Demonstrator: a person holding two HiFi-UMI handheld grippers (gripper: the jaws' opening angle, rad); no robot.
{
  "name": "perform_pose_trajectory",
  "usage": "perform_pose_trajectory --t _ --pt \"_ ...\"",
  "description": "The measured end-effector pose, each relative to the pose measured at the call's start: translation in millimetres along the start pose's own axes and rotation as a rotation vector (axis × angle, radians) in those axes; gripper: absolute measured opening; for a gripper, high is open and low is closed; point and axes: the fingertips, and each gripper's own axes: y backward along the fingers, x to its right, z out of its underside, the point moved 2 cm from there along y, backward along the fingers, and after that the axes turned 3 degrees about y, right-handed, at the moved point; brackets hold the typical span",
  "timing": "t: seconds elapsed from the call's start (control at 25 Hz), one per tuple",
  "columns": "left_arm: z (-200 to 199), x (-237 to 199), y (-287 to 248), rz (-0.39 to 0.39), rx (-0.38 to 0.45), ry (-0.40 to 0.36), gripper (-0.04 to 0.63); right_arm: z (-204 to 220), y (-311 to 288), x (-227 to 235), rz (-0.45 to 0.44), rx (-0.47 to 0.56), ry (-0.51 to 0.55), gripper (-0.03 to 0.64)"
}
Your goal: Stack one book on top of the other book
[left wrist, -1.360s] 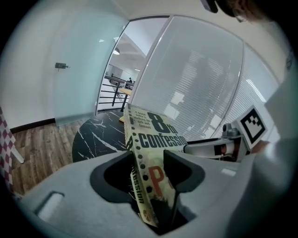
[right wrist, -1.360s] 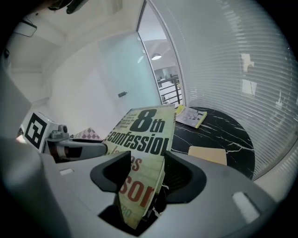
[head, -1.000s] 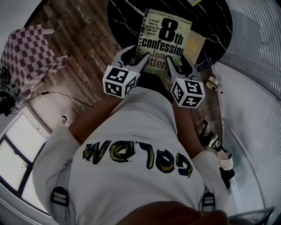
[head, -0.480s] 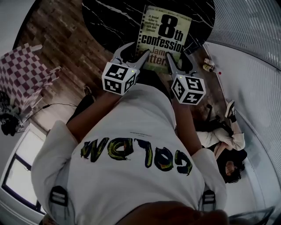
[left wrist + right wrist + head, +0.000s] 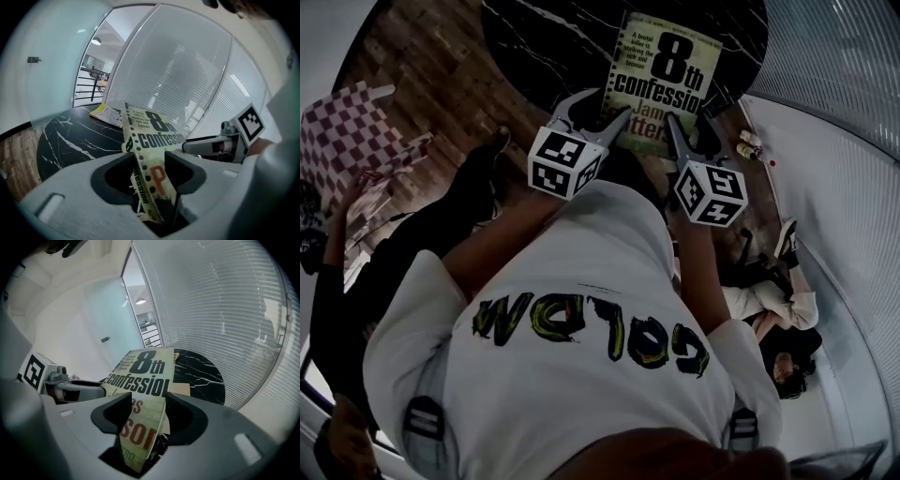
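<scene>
Both grippers hold the "8th confession" paperback (image 5: 666,75) by its near edge, over the round black marble table (image 5: 544,37). My left gripper (image 5: 602,108) is shut on its left corner, where the spine (image 5: 140,159) sits between the pads. My right gripper (image 5: 692,127) is shut on the right corner, the cover (image 5: 140,380) running out from the jaws. In the left gripper view a second, yellowish book (image 5: 107,115) lies flat on the table beyond the held one. The head view hides that book.
A person in dark clothes (image 5: 412,244) stands at the left beside a checkered cloth thing (image 5: 352,131). Another person (image 5: 769,309) is on the floor at the right. A curved glass wall with blinds (image 5: 834,94) runs close behind the table. Small bottles (image 5: 750,145) stand on the floor.
Both grippers carried the paperback further over the table. The yellowish book that showed beside it is no longer seen in the head view. The person in dark clothes has come into view at left.
</scene>
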Motion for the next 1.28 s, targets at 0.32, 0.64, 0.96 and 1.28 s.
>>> perform_pose_trajectory --t 0.32,0.64,0.96,1.28 --pt "3.1 21.3 4.8 0.054 -0.002 -0.025 0.213 -2.8 21.3 5.4 0.034 -0.004 0.027 0.230" --pt "1.5 -5.1 -0.9 0.084 -0.045 -0.008 0.213 -7.8 -5.8 -1.3 0.055 -0.062 0.028 0.230" --pt "-11.4 -1.1 13.2 0.096 -0.029 -0.002 0.213 -14.6 -2.2 -8.6 0.066 -0.092 0.021 0.232" --pt "28.4 -23.7 -17.9 0.101 -0.059 0.077 0.213 18.9 -33.0 4.2 0.062 -0.153 0.016 0.232"
